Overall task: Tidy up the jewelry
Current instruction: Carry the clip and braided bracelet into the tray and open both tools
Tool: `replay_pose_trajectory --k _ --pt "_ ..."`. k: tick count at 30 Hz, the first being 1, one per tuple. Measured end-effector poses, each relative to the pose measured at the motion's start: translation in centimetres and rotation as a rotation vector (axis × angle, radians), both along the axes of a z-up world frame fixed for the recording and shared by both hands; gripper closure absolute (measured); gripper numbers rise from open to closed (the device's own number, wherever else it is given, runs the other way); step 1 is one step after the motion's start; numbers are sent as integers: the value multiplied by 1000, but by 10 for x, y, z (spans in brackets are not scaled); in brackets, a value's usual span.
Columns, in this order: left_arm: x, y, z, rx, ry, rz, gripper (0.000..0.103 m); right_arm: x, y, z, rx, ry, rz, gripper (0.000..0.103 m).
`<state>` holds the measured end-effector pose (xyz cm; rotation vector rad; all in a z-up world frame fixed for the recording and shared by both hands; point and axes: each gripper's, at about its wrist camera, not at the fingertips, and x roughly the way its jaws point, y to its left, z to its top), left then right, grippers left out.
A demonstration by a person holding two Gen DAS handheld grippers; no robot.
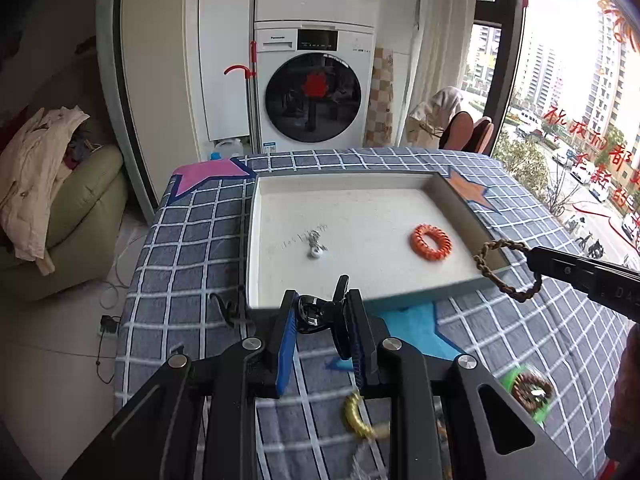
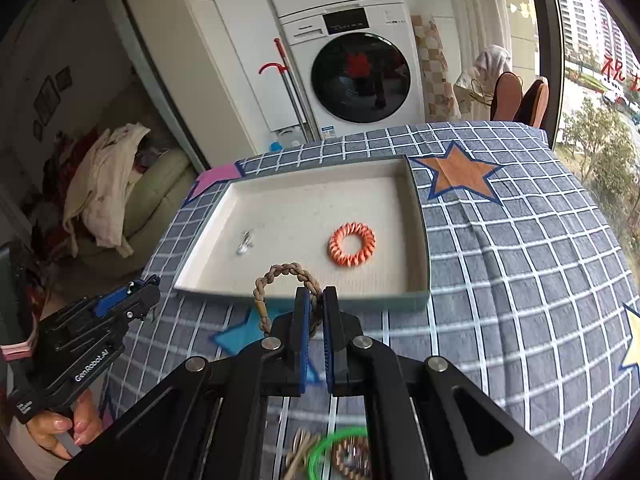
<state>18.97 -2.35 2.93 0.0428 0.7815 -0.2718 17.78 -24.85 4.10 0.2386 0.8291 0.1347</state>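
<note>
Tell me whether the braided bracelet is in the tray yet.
Not yet. The right hand-held gripper holds the bracelet at the tray's near edge.

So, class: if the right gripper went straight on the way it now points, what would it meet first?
Probably the tray's near wall: the right gripper, shut on the braided bracelet, points at it. Height is unclear; it might clear the rim and reach the orange coil ring.

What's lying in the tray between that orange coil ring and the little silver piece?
Nothing: between the orange coil ring and the silver piece there is only bare white tray floor, clearest in the right wrist view.
</note>
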Motion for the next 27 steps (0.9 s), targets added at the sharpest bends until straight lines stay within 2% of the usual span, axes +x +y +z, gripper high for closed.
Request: replay_pose_trajectory --k 7,13,24,27 --pt "52 -5 -13 40 16 40 59 48 -6 -21 -22 36 -42 96" --pt "84 -25 -34 137 27 22 59 76 -16 -44 -36 82 -80 96" --pt "106 -39 -57 195 63 21 59 107 -20 -73 -88 146 -100 96" --pt "105 -43 -60 219 43 22 59 107 -18 -77 -103 145 -101 95"
